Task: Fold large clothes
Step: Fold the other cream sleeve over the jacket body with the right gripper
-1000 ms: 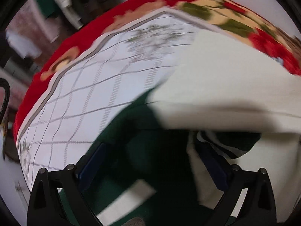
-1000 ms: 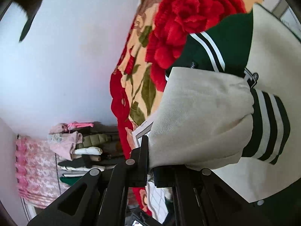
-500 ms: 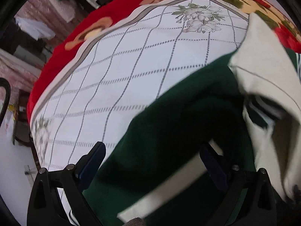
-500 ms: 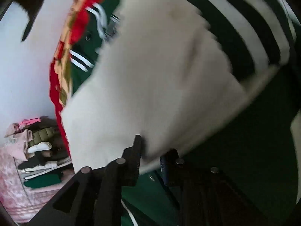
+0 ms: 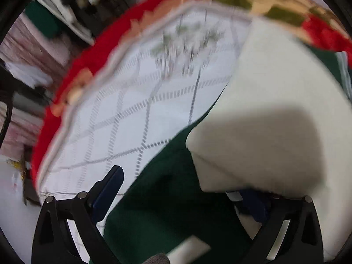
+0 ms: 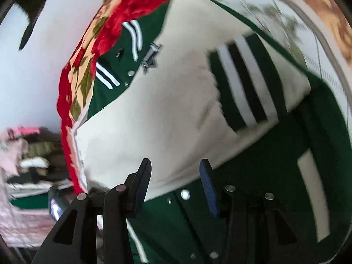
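Observation:
A dark green varsity jacket (image 6: 275,165) with cream sleeves lies on the bed. One cream sleeve (image 6: 165,114) is folded across its snap front, striped cuff (image 6: 242,83) toward the right. My right gripper (image 6: 175,182) hovers over the sleeve's lower edge. Its jaws are opening, with the sleeve under the gap and neither pad pressing on it. In the left wrist view the green body (image 5: 167,198) fills the space between the wide-open fingers of my left gripper (image 5: 182,189). A cream sleeve (image 5: 275,121) drapes over the right finger and hides most of it.
A white quilted sheet (image 5: 132,121) covers the bed over a red floral blanket (image 5: 72,77), also seen as the blanket (image 6: 132,6) by the white wall. Stacked clothes (image 6: 28,165) sit off the bed's edge. A dark cap (image 6: 33,6) hangs at the upper left.
My right gripper carried the cream sleeve down onto the green front, then its jaws parted and let it go. In the left wrist view the cream sleeve now lies over the right finger.

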`<control>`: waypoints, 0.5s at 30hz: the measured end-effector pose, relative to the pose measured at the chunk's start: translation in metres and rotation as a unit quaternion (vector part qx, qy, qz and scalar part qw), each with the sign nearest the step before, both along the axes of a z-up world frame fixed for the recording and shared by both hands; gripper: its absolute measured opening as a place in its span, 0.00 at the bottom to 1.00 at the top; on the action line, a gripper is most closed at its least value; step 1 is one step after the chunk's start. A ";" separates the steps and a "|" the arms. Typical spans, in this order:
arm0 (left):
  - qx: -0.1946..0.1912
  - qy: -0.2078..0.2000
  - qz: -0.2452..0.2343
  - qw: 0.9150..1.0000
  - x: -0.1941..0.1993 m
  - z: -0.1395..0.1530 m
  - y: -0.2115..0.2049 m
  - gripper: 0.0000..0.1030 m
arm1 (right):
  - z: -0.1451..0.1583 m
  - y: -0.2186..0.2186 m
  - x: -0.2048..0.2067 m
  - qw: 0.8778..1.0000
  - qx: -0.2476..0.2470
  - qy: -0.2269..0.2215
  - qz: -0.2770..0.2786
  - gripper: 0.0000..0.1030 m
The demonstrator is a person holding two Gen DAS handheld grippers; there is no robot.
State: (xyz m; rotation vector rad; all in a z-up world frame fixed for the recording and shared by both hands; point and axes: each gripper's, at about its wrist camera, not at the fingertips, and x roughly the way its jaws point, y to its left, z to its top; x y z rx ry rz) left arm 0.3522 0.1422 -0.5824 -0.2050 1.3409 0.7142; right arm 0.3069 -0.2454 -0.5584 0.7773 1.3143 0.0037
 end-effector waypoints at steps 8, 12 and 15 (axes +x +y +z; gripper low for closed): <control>-0.025 -0.041 -0.031 0.998 -0.026 0.067 -0.018 1.00 | 0.033 0.003 0.014 0.996 -0.066 -0.036 0.053 0.47; -0.006 -0.056 -0.083 0.995 -0.035 0.090 -0.057 1.00 | 0.051 -0.033 0.001 0.994 -0.101 -0.022 0.043 0.73; -0.006 -0.046 -0.098 0.994 -0.035 0.077 -0.079 1.00 | 0.029 -0.070 0.004 0.996 -0.091 0.023 0.007 0.73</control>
